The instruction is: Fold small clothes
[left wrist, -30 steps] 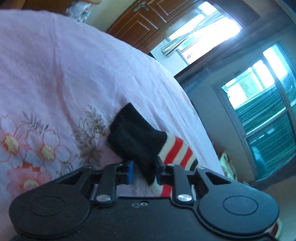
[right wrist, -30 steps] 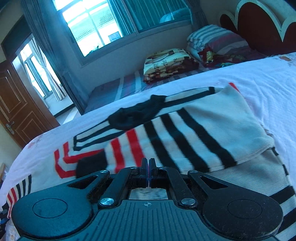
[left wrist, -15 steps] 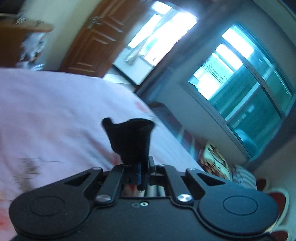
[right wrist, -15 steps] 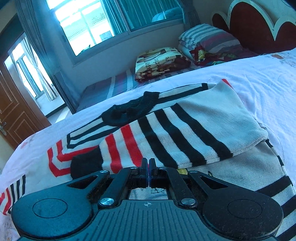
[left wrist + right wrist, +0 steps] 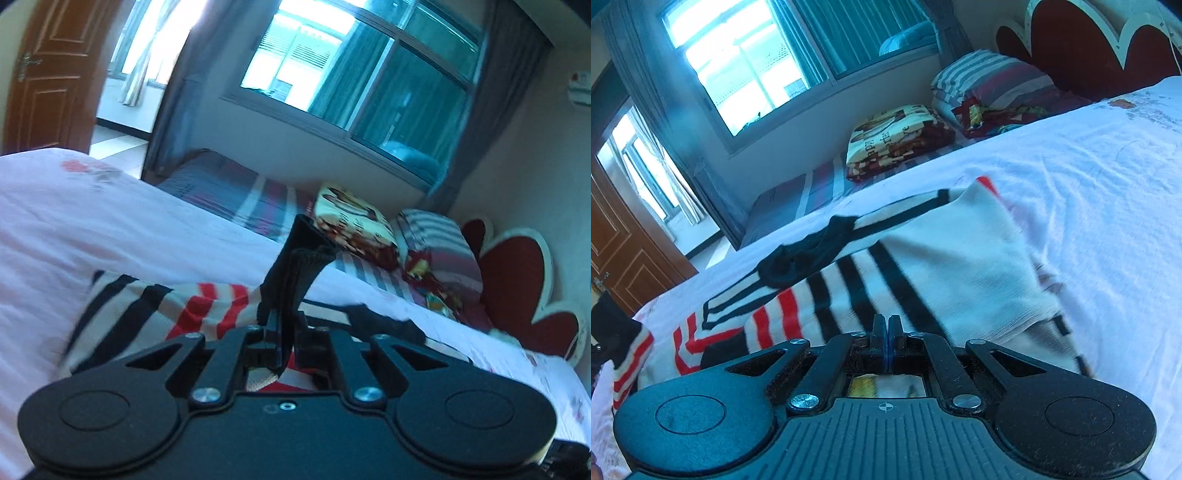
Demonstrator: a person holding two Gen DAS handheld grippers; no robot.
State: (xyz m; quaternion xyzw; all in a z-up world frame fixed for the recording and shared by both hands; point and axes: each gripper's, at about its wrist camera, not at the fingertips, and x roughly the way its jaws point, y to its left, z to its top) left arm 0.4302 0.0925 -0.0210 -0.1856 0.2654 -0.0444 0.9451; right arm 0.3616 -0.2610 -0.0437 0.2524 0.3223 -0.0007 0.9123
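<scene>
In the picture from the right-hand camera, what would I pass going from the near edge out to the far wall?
Shut hand-held gripper → striped sweater on the white bedsheet → folded patterned blanket → window.

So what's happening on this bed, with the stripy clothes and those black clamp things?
A person is folding a small striped garment spread on the pink bedsheet, working with a hand-held clamp in each hand. The left gripper is shut on the garment's black cuff and holds it up off the sheet, as if carrying that sleeve across for a fold. The right gripper is shut with nothing visible between its pads, low by the garment's near edge. The fold is not finished yet.
</scene>
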